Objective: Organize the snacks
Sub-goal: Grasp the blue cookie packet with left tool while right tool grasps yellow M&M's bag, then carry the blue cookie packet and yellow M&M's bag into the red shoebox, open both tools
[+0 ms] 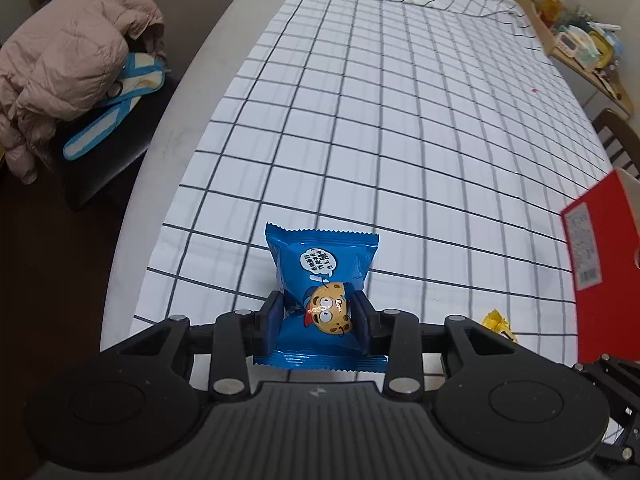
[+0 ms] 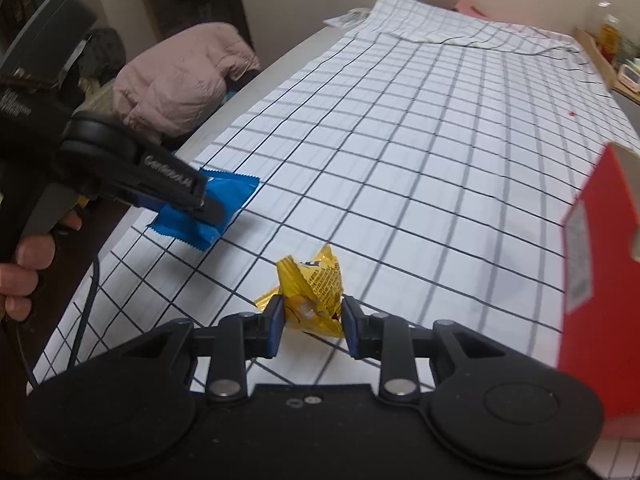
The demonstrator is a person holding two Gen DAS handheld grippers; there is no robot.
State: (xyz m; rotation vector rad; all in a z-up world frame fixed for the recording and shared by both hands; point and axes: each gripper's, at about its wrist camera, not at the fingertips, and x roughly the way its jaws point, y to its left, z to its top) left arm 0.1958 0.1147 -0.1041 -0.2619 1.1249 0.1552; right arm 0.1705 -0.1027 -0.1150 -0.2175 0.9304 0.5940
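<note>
Blue cookie packet (image 1: 320,276) pinched at middle between pads of left tongs (image 1: 318,316), closed on it; far end is seen near checked cloth (image 1: 400,120), lift from surface unclear. Yellow snack packet (image 2: 314,292) crumpled, clamped in right tongs (image 2: 312,320), pads pressed on both sides. Step judged: both snacks gripped, carry pending. Red box (image 2: 592,280) stands at right, probably destination; next move calls for transfer there, then release.

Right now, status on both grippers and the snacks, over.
Left gripper shut on blue cookie packet. Right gripper shut on yellow snack packet. Red box stands at right on checked cloth; nothing between.
</note>
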